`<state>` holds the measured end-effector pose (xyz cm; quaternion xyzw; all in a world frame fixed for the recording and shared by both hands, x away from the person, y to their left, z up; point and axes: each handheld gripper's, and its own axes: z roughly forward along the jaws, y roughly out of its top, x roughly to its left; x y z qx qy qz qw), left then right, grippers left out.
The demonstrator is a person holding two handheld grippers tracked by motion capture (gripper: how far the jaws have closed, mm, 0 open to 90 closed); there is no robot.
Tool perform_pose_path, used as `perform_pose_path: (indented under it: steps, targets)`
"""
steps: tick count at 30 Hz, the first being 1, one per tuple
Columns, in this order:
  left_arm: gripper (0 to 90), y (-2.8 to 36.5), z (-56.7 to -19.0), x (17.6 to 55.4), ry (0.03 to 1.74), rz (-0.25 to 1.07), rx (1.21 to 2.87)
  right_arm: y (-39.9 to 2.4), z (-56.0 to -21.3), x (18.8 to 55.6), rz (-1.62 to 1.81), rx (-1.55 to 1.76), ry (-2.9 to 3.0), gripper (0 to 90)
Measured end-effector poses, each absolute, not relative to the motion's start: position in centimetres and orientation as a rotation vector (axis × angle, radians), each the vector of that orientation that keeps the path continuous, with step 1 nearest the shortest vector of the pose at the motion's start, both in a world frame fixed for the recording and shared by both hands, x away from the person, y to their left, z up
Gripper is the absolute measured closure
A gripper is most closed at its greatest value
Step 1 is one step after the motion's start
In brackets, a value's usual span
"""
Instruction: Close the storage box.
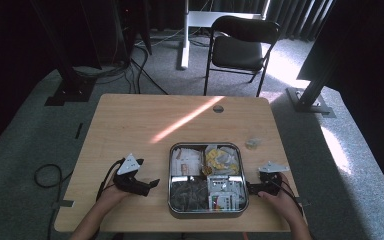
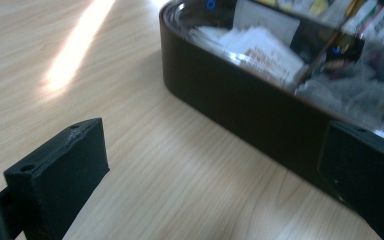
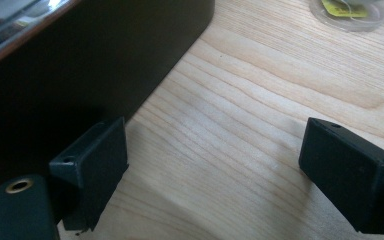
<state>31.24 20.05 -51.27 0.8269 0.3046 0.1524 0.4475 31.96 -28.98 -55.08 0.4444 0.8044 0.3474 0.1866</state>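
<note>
Sunlight falls in a slanting streak across the wooden surface, on which a rounded metal tray sits near the person's edge. The tray is split into four compartments: white packets in the far left one, yellow-and-white sachets in the far right, dark wrapped pieces in the near left, and pale packets with a red-and-green label in the near right.

The left gripper rests low over the surface just to the left of the tray, apart from its wall. Its fingers stand wide open with nothing between them but bare wood, and in the left gripper view the tray's dark wall runs close past the right finger.

The right gripper sits at the tray's right side, its tips just beside the wall. Its fingers are likewise spread wide and hold nothing. A small clear cup with something yellow inside stands on the surface beyond it, well apart from the tray.
</note>
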Motion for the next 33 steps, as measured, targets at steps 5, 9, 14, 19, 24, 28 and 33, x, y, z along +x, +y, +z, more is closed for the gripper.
perform_pose_path:
  steps: [5,9,14,19,24,28,33]
  targets:
    - [0.0,20.6,-52.3,31.0,0.778,0.375,2.084,-29.0,-55.1,32.0,0.979,1.252,2.265,11.5]
    - [0.0,21.0,-53.0,30.8,0.788,0.355,2.127,-29.0,-55.1,32.0,0.979,1.251,2.265,11.5]
    - [0.0,21.1,-53.9,30.3,0.782,0.328,2.181,-29.0,-55.1,32.0,0.978,1.251,2.265,11.5]
    - [0.0,21.1,-54.4,30.0,0.765,0.319,2.231,-29.0,-55.1,32.0,0.978,1.252,2.265,11.5]
    - [0.0,21.1,-54.6,29.9,0.766,0.301,2.258,-29.0,-55.1,32.0,0.978,1.252,2.265,11.5]
    - [0.0,21.4,-54.7,29.6,0.764,0.293,2.28,-29.0,-55.1,32.0,0.979,1.252,2.265,11.5]
    - [0.0,21.8,-54.7,29.0,0.767,0.286,2.273,-29.0,-55.1,32.0,0.978,1.251,2.265,11.5]
